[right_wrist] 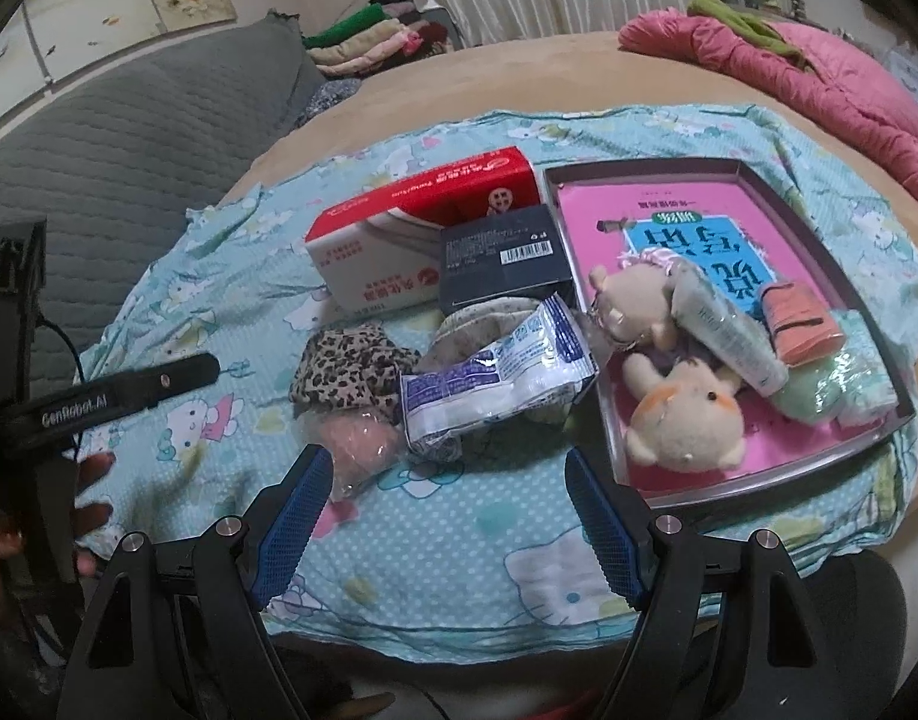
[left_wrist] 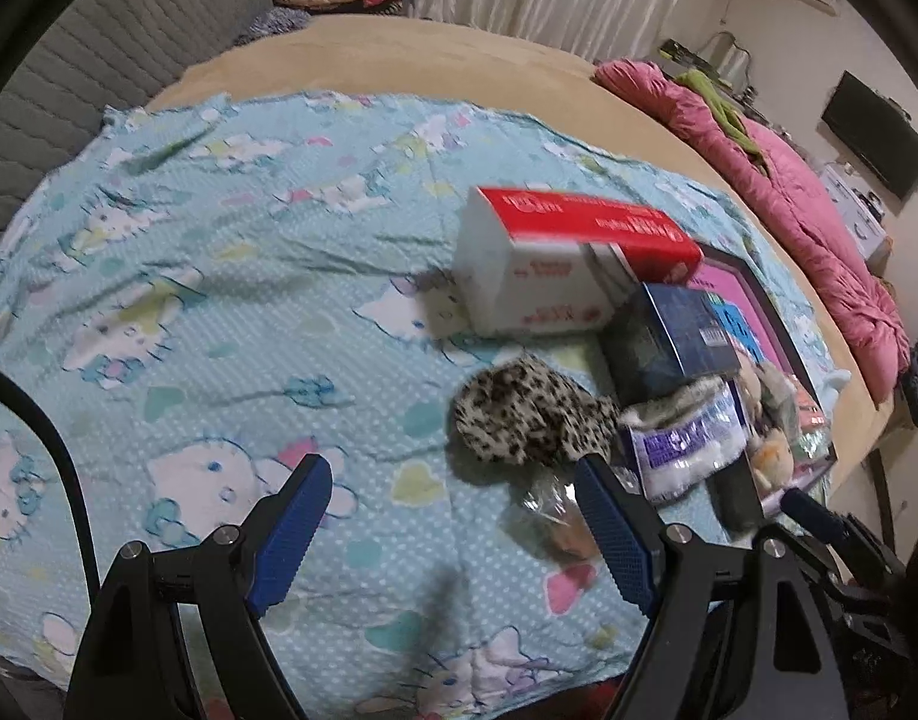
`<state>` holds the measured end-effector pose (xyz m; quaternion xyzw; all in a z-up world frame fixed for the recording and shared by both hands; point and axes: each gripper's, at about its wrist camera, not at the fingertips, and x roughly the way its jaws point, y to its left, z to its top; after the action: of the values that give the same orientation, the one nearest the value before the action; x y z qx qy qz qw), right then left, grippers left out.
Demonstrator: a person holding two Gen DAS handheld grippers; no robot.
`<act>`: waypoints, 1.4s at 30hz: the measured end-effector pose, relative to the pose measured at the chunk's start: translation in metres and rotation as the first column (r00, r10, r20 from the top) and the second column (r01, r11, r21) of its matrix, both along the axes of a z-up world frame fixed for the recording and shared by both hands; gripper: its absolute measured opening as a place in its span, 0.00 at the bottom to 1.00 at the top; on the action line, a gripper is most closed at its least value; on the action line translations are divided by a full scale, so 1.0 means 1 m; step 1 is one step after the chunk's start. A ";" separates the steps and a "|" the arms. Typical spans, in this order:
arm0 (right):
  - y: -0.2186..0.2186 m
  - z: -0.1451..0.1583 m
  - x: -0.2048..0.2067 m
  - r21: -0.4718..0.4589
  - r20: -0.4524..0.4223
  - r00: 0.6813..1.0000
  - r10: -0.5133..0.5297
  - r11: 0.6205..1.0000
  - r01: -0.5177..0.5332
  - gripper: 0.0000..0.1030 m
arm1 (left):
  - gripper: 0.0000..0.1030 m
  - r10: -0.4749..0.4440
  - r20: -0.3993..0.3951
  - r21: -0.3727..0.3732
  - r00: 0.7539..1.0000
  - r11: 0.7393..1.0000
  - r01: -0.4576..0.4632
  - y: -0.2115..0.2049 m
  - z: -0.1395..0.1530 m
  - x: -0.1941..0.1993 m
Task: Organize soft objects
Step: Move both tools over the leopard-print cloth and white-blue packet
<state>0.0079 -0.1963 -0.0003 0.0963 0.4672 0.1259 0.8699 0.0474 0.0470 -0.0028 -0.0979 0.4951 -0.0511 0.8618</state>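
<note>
Hovering: left gripper (left_wrist: pixel 453 498) and right gripper (right_wrist: pixel 447 489) over the sheet (left_wrist: pixel 189 300) — both pointed down at the bed.
Left jaws: apart, nothing between.
Right jaws: apart, nothing between.
Loose on sheet: leopard cloth (right_wrist: pixel 348 375), pink puff in wrap (right_wrist: pixel 357 444), blue-white packet (right_wrist: pixel 495 372) — bunched just left of the tray (right_wrist: pixel 639 174).
In tray: two plush toys (right_wrist: pixel 687 414), tube (right_wrist: pixel 729 330), green pouch (right_wrist: pixel 831 384).
Behind: red-white box (right_wrist: pixel 411 234), dark box (right_wrist: pixel 501 258), touching.
</note>
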 end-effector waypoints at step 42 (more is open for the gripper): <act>-0.019 -0.048 0.055 0.252 -0.235 0.936 -0.261 0.914 0.318 0.78 | 0.61 -0.146 -0.130 -0.257 0.981 0.960 0.108 -0.051 -0.074 0.029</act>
<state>0.0629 -0.2157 -0.0482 0.3011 0.5079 0.0513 0.8055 0.0765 -0.0036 -0.0771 -0.1766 0.5526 -0.1607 0.7985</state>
